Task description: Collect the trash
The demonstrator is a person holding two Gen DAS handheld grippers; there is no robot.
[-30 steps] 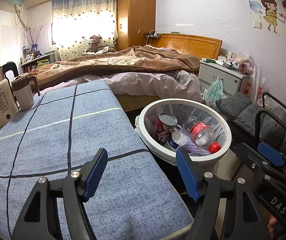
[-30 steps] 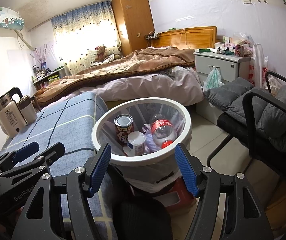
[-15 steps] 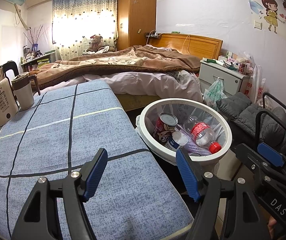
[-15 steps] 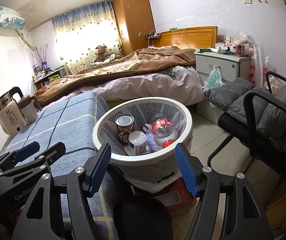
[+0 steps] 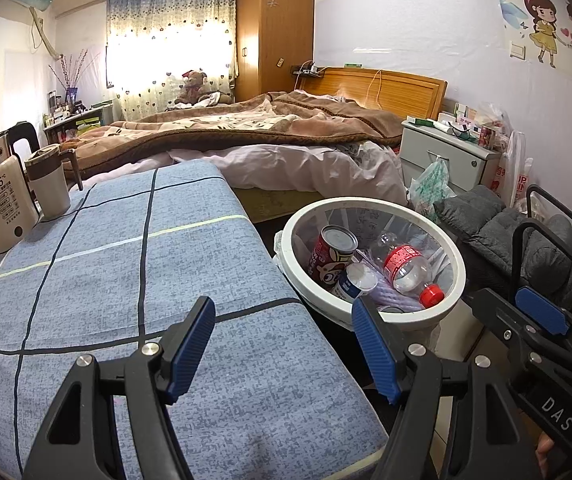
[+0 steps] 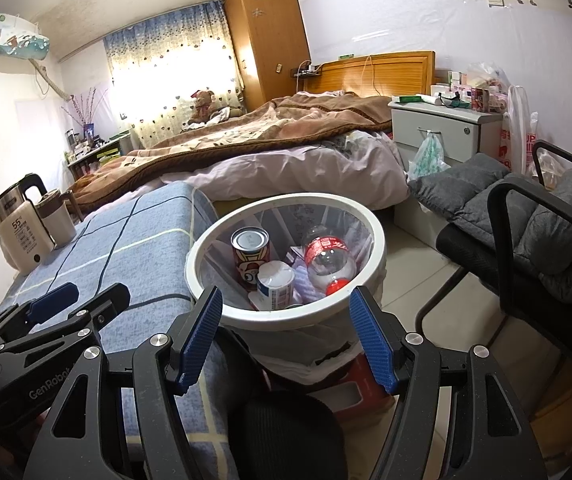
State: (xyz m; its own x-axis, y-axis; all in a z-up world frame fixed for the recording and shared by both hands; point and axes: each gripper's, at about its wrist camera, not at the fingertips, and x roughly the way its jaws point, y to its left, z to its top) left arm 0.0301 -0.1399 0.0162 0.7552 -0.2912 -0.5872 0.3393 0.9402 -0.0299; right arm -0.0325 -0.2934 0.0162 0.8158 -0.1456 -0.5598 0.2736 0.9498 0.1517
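Claws (image 5: 284,344) (image 6: 285,336) agape, both empty

The right claw (image 6: 285,322) hangs empty and spread before the white bin (image 6: 286,316) of trash.

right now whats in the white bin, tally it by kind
red printed metal can: 1
small white and blue plastic bottle: 1
clear plastic bottle with red label and red cap: 1
total: 3 clearly visible in the round white trash bin; pale wrappers underneath are too jumbled to count
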